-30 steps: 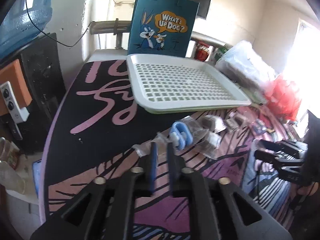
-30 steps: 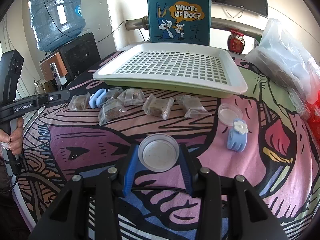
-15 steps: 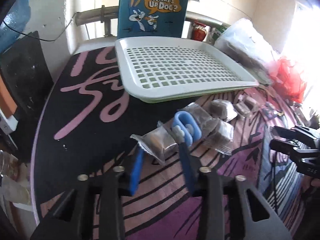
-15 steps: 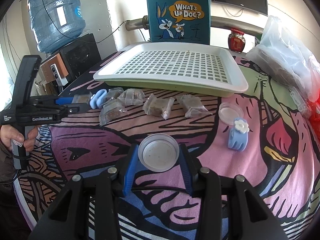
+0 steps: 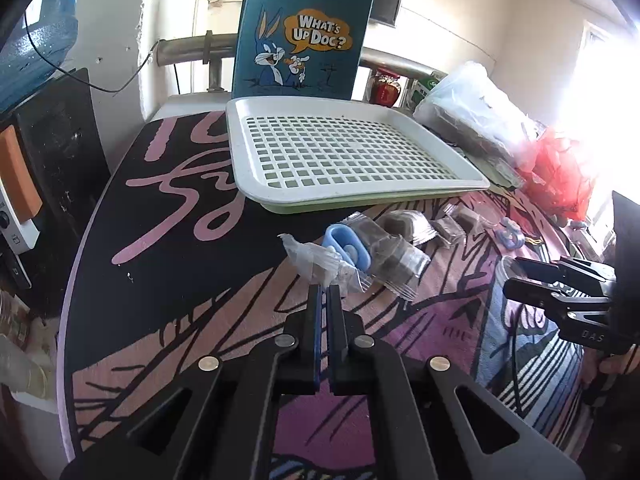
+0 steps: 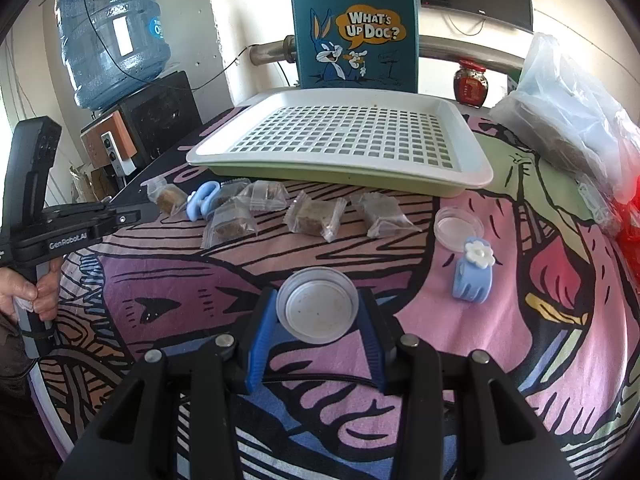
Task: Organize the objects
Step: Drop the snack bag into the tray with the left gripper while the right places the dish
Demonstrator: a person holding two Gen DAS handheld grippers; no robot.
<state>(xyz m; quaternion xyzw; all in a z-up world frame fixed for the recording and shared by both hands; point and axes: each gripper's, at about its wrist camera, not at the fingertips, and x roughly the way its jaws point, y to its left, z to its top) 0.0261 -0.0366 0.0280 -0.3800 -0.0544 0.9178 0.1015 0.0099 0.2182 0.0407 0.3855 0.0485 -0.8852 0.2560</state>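
Note:
My left gripper (image 5: 324, 291) is shut on the plastic edge of a clear snack packet (image 5: 314, 265) holding a brown block, at the left end of a row of several such packets (image 6: 314, 216). A blue clip (image 5: 345, 242) lies just behind it. In the right wrist view the left gripper (image 6: 138, 214) reaches in from the left, its tip at that packet (image 6: 168, 197). My right gripper (image 6: 318, 320) is shut on a round clear plastic lid (image 6: 318, 305) low over the patterned cloth. A white perforated tray (image 6: 224, 152) sits behind the packets with nothing in it.
A blue hair claw with a white flower (image 6: 472, 280) and a clear round dish (image 6: 458, 226) lie right of the lid. A blue cartoon tote bag (image 6: 354, 28) stands behind the tray. A water jug (image 6: 112, 32) is far left, and plastic bags (image 6: 568, 112) pile up on the right.
The left gripper moved up to the end packet with its jaws around it, then shut on the packet's edge. The right gripper and its lid have not moved.

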